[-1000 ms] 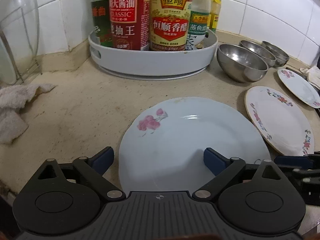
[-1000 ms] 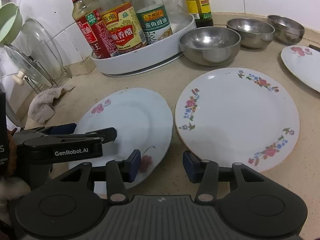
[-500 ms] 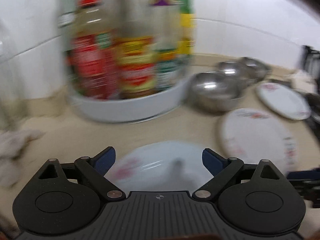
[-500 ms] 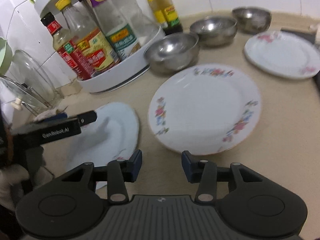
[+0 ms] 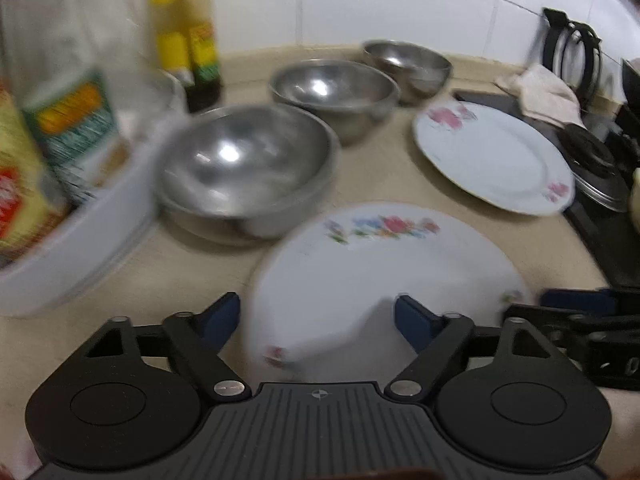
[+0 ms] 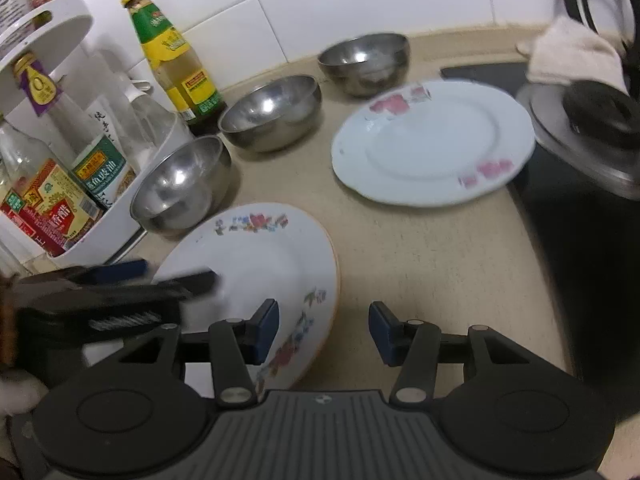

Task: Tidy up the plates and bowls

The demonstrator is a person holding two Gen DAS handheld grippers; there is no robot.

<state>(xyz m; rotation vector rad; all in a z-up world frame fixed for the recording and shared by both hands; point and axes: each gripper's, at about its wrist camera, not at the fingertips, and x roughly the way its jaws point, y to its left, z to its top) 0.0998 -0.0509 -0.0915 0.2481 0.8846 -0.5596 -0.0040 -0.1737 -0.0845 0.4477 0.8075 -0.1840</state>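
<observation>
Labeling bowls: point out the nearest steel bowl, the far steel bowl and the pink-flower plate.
nearest steel bowl (image 5: 244,168), left wrist view, inner wall.
far steel bowl (image 6: 366,60), right wrist view, inside.
pink-flower plate (image 6: 432,144), right wrist view, flat centre.

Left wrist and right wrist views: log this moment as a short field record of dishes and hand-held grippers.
plates: flower-rimmed plate nearest; pink-flower plate farther back
bowls: three steel bowls in a row, not nested
left hand-held gripper: open, over the flower-rimmed plate
right hand-held gripper: open, at that plate's right edge
backdrop: white bottle tray
</observation>
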